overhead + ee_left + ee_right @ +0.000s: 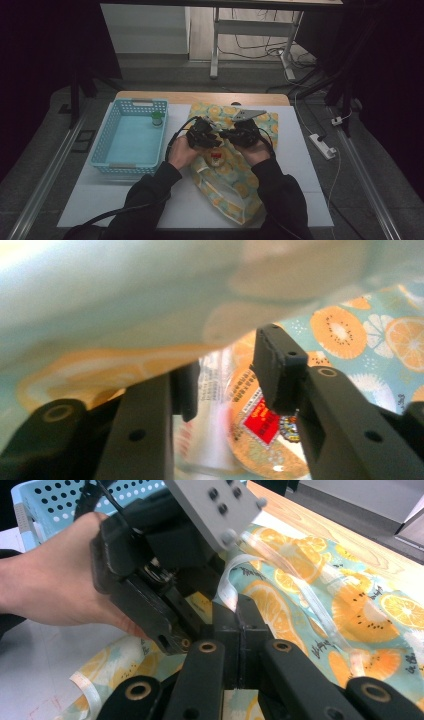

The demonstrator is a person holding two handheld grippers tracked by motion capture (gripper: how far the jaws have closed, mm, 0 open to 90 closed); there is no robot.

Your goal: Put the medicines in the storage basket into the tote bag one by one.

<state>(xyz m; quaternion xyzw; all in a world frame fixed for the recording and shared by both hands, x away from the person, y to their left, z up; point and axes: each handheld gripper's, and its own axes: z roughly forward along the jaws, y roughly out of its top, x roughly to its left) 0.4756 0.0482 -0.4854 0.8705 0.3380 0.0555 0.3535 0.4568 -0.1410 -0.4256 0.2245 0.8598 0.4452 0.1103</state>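
I see a white table (300, 165) with a fruit-print teal and orange plastic bag (227, 187) on it. Light blue perforated plastic basket (131, 137) sits left of the bag, a small green-capped container (157, 118) in its far corner, too small to read. My right gripper (239, 611) is clenched on the bag's rim. My left gripper (225, 385) stands released inside the bag mouth, nothing pinched, jaws either side of a round clear-wrapped snack with a red label (262, 427); label text is blurred, its lower part cut off.
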